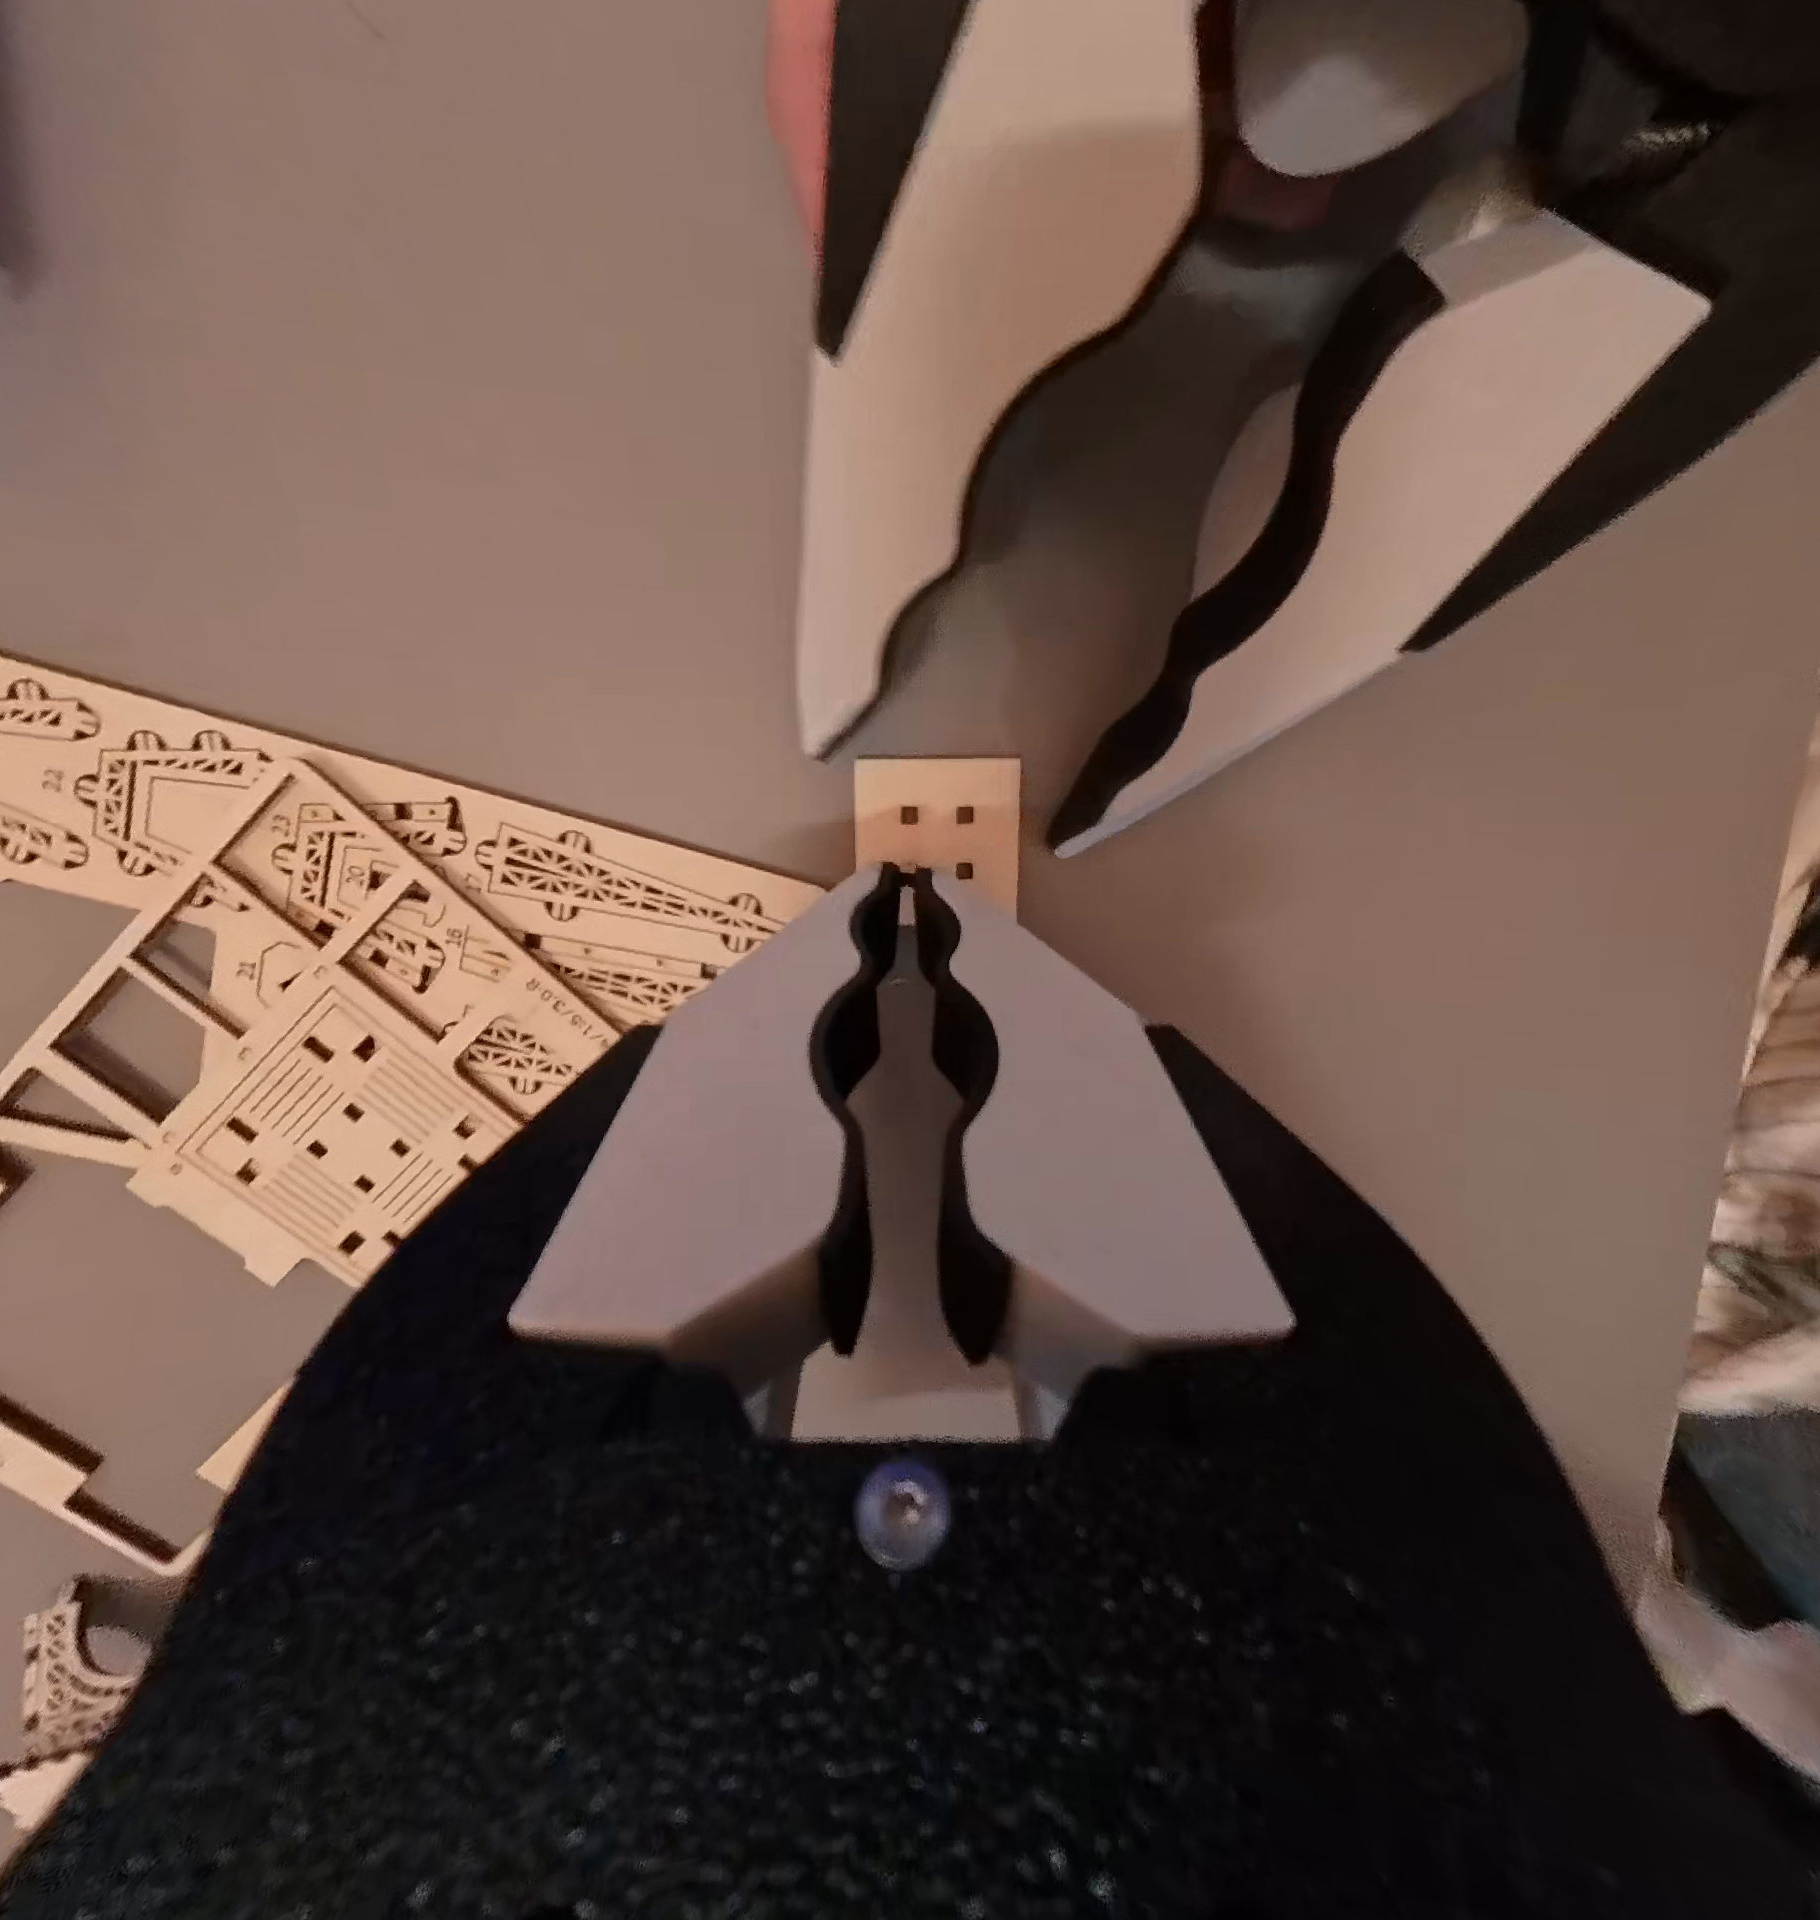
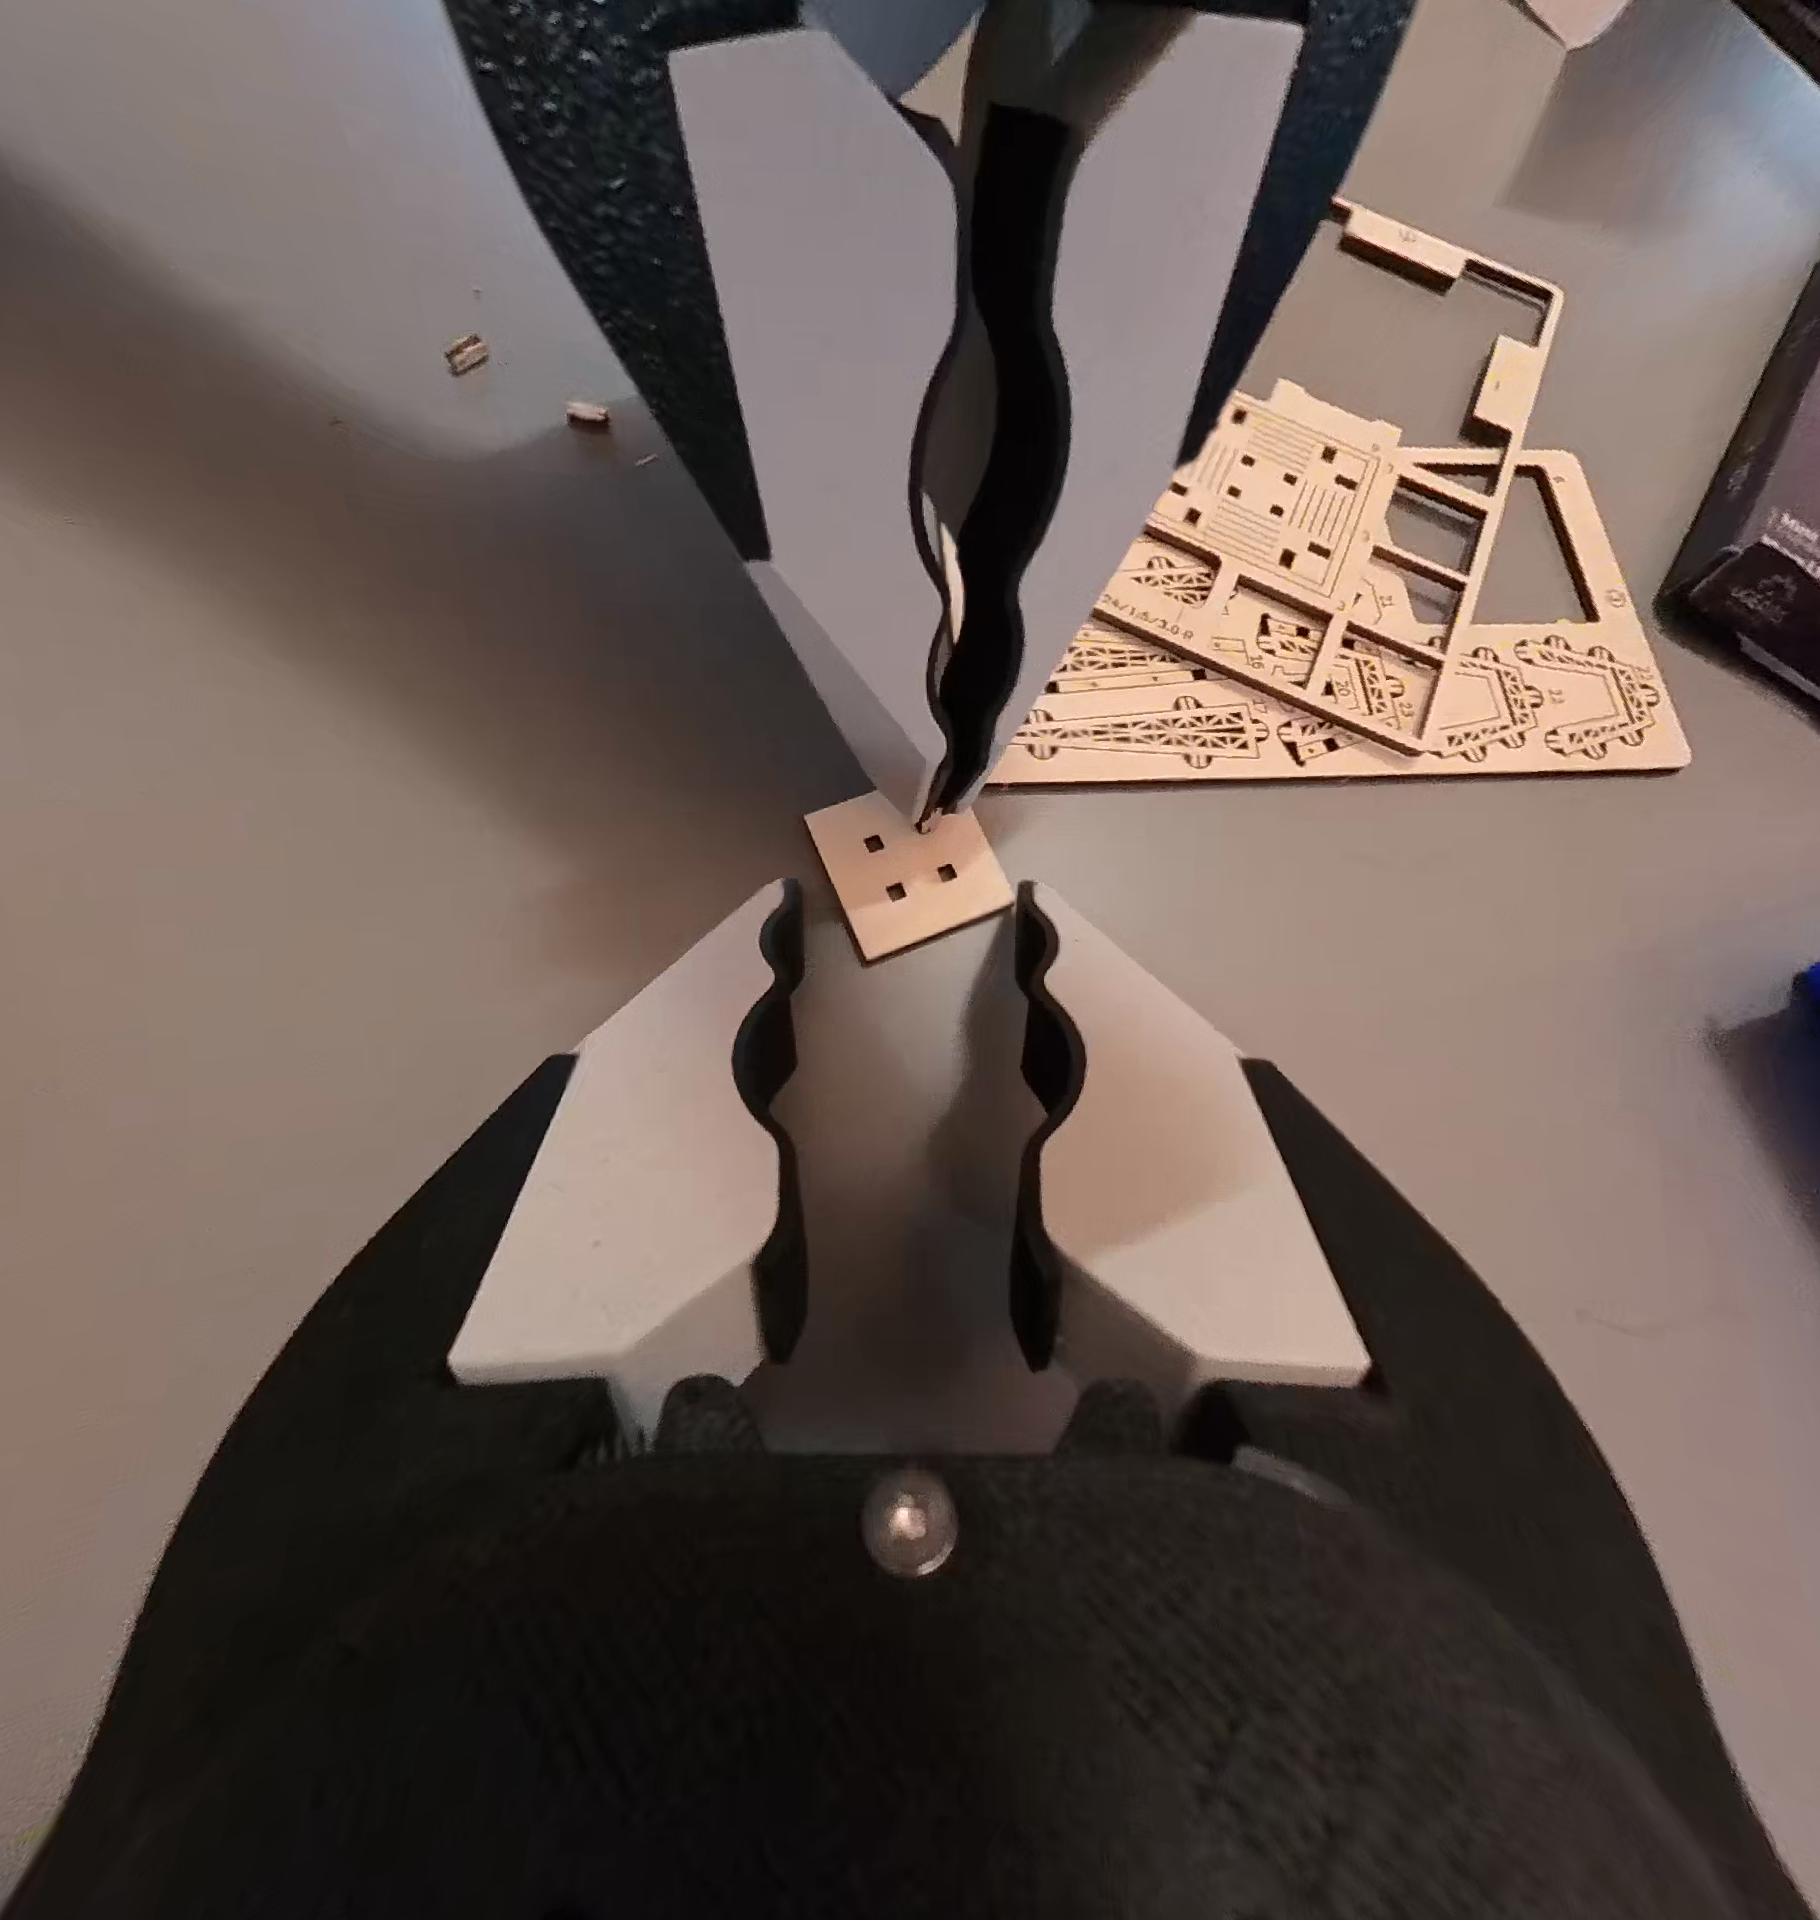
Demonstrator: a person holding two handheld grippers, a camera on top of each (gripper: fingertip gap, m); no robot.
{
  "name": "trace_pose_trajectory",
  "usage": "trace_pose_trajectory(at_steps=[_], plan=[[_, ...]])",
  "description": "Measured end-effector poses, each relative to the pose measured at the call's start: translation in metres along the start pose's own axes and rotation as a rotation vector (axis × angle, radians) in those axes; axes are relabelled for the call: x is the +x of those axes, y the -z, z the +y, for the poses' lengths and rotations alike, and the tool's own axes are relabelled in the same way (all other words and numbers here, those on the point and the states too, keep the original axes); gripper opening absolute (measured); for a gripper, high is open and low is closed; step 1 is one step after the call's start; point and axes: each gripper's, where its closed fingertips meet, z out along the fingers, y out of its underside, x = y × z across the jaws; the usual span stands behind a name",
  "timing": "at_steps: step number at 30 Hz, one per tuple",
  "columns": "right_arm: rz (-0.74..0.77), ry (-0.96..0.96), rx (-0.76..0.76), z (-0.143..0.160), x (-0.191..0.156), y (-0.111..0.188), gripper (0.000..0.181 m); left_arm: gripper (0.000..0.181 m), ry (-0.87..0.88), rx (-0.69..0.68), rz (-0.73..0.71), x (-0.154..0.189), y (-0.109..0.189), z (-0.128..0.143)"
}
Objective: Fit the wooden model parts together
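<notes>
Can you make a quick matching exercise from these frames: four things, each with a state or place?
Things:
1. left gripper
2. right gripper
3. square plate
4. part sheets

States/places:
A. open, straddling the plate's near edge
B. stacked flat on the table, off to the side
C. closed, tips at one of the plate's holes
D. flat on the table between both grippers, four small holes

Pairs: 1-C, 2-A, 3-D, 4-B

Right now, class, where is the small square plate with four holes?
The square plate lies flat on the grey table, between the two grippers: the left gripper touches one hole, the open right gripper faces it, and the wooden sheets lie beside it.
</notes>
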Motion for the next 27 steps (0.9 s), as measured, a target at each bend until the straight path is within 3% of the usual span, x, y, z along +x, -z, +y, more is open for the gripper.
trace_pose_trajectory(at_steps=[1, 4, 7, 11, 17, 21, 27], plan=[[0.002, 0.007, 0.002, -0.001, 0.0, 0.0, 0.043, 0.0, -0.034, -0.011, 0.017, 0.003, 0.001, 0.002], [-0.01, 0.01, 0.003, -0.003, -0.003, -0.003, 0.05, 0.0, -0.131, -0.035, 0.047, 0.007, 0.003, 0.009], [-0.117, 0.038, 0.001, -0.008, -0.023, -0.008, 0.049, 0.0, -0.19, -0.047, 0.072, 0.011, 0.006, 0.017], [-0.109, 0.024, -0.003, -0.02, -0.023, -0.023, 0.055, 0.0, -0.211, -0.025, 0.076, 0.012, 0.009, 0.027], [-0.101, -0.035, -0.011, -0.022, -0.021, -0.027, 0.049, 0.001, -0.198, 0.031, 0.063, 0.011, 0.01, 0.031], [-0.117, -0.056, -0.008, -0.023, -0.021, -0.027, 0.031, 0.001, -0.186, 0.049, 0.033, 0.006, 0.011, 0.031], [-0.121, -0.061, -0.009, -0.023, -0.021, -0.027, 0.031, 0.001, -0.192, 0.047, -0.003, 0.006, 0.011, 0.031]])
